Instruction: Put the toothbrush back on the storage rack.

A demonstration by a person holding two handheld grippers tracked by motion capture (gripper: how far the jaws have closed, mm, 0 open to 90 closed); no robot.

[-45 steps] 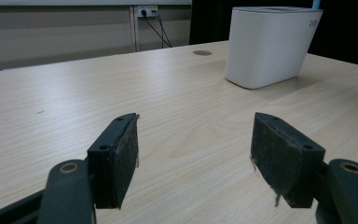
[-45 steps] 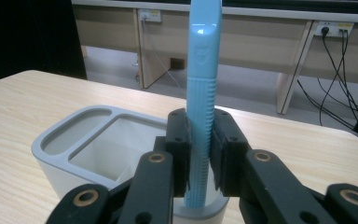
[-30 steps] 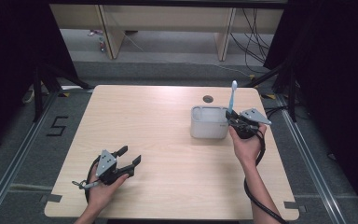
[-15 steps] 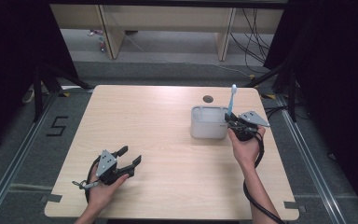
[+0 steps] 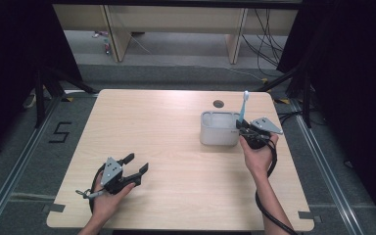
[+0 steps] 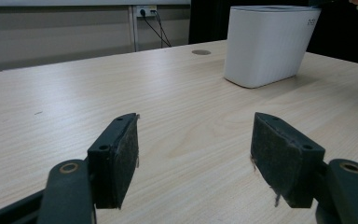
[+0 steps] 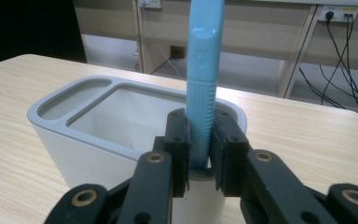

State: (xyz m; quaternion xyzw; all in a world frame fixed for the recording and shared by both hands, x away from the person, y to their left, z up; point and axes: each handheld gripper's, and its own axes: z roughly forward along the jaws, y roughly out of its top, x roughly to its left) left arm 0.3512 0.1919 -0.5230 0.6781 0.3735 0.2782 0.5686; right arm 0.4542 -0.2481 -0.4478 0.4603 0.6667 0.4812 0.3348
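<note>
The right claw (image 7: 199, 161) grips a blue toothbrush (image 7: 203, 88) upright over the white holder (image 7: 74, 140); lower it straight into the compartment before letting go. The left claw (image 6: 193, 158) rests open on the desk (image 5: 176, 142).

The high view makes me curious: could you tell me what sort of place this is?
Probably a lab or recording studio: a bare wooden table ringed by black curtains, loose cables on the floor, and a taped number marking beside it.
</note>
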